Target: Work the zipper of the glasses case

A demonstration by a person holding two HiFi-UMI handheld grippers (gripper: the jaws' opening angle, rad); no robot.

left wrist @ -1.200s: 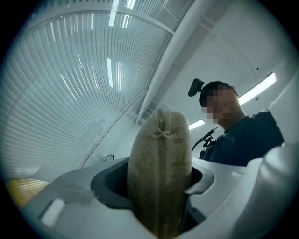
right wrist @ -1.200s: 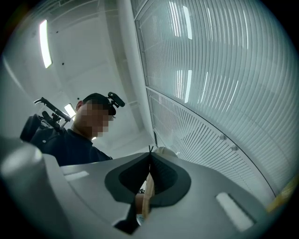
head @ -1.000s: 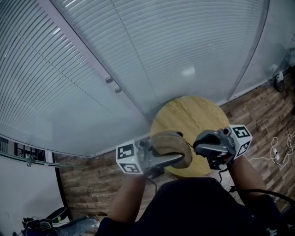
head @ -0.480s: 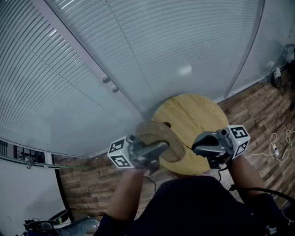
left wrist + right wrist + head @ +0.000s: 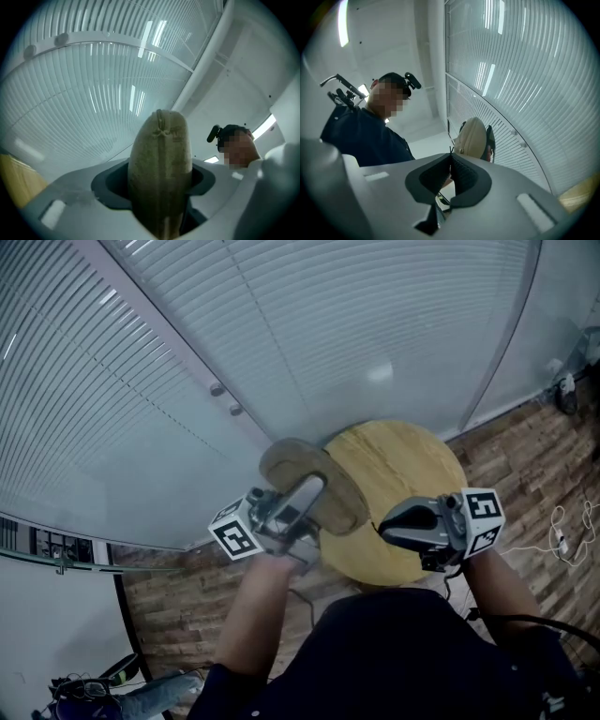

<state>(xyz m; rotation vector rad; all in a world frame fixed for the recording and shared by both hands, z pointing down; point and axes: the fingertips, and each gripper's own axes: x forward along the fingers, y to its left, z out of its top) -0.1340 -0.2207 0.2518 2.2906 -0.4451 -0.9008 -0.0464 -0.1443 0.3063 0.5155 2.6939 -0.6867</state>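
Firmly, left gripper (image 5: 309,489) jaws clamp the tan glasses case (image 5: 302,465); right gripper (image 5: 384,524) jaws sit pressed together

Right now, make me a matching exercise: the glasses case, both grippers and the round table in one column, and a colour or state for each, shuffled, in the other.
Column one:
1. glasses case
2. left gripper
3. right gripper
4. round table

Column two:
A. jaws together
B. pale wood, below both grippers
C. clamped on the case
D. tan, held between two jaws

Pairs: 1-D, 2-C, 3-A, 4-B
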